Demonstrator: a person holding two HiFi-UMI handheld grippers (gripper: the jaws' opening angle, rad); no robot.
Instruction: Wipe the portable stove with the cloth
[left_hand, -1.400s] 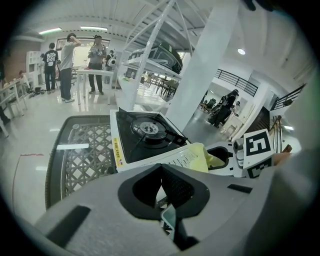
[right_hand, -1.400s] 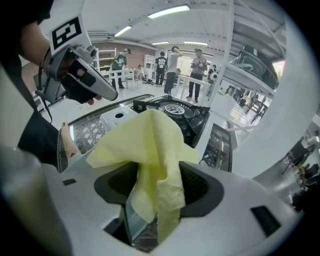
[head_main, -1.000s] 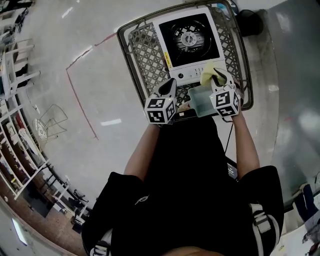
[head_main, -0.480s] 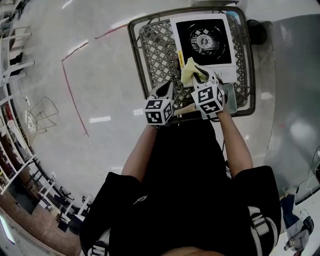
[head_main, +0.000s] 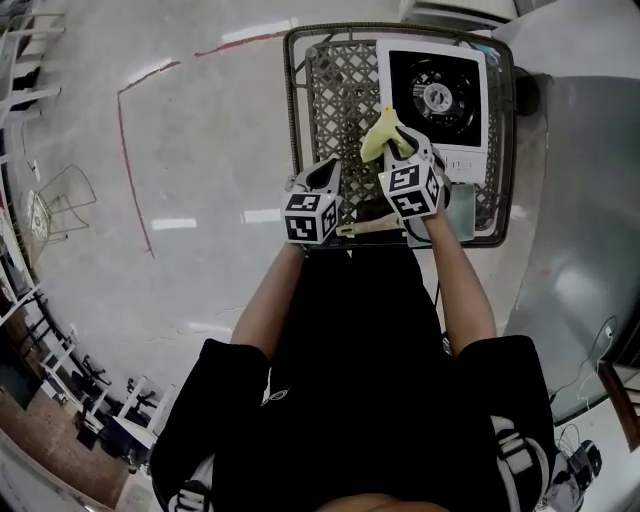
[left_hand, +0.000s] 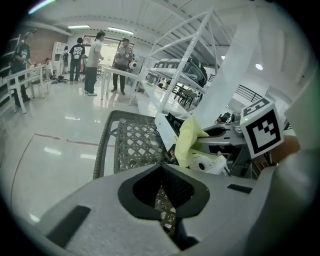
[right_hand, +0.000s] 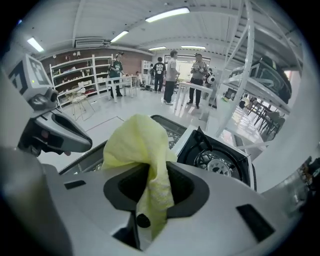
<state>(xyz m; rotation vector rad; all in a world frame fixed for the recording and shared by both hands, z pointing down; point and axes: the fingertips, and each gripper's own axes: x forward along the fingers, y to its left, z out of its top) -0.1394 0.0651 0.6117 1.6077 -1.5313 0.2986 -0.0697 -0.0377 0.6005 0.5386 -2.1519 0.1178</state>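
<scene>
The portable stove, white with a black burner top, lies in a wire basket. My right gripper is shut on the yellow cloth, which stands up from its jaws just left of the stove's near left corner. Its jaws have just been opening a little, with the cloth still pinched between them. In the right gripper view the stove sits right of the cloth. My left gripper hovers over the basket mesh, shut with nothing in it. The left gripper view shows the cloth beside the stove's edge.
The basket's rim rises around the mesh. A clear container lies at the basket's near right. Red tape marks the glossy floor to the left. Several people stand at white tables far off, and a grey surface lies to the right.
My right gripper has carried the cloth leftward, from the stove's front right to just past its near left corner. The left gripper has shifted left over the mesh.
</scene>
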